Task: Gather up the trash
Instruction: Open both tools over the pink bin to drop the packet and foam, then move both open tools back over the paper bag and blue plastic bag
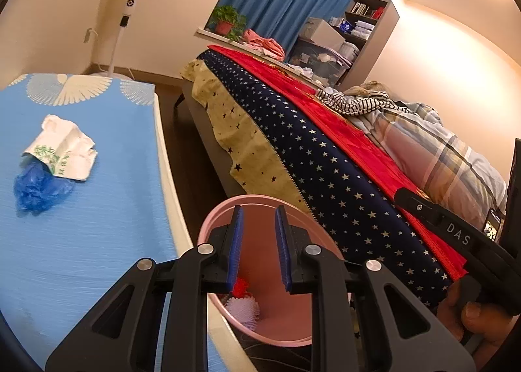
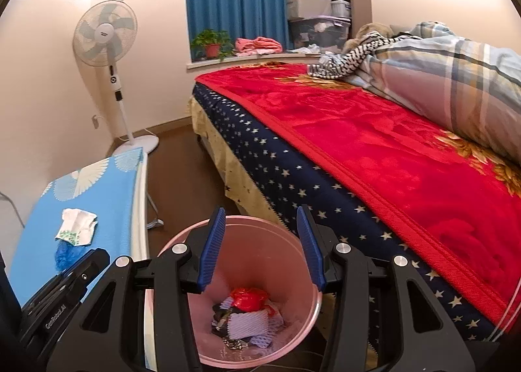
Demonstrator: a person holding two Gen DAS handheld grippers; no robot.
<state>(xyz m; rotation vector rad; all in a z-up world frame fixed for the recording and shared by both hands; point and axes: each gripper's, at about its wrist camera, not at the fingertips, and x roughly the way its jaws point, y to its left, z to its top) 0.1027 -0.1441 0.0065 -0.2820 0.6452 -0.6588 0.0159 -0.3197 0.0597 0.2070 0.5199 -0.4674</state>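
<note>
A pink trash bin (image 2: 302,300) stands on the floor between the table and the bed; it holds a red wrapper (image 2: 247,298), white foam netting (image 2: 249,323) and dark scraps. My right gripper (image 2: 262,246) is open and empty above the bin's mouth. My left gripper (image 1: 259,250) is open and empty, also over the bin (image 1: 270,333). On the blue table (image 1: 81,241) lie a crumpled white paper with green print (image 1: 63,149) and a blue plastic wad (image 1: 37,189); both also show in the right wrist view, the paper (image 2: 78,222) and the wad (image 2: 65,254).
A bed with a red blanket (image 2: 374,150) and star-patterned side (image 2: 293,189) runs along the right. A white standing fan (image 2: 107,36) is in the far corner. A plaid duvet (image 2: 456,79) and striped clothes lie on the bed. Shelves and blue curtain stand behind.
</note>
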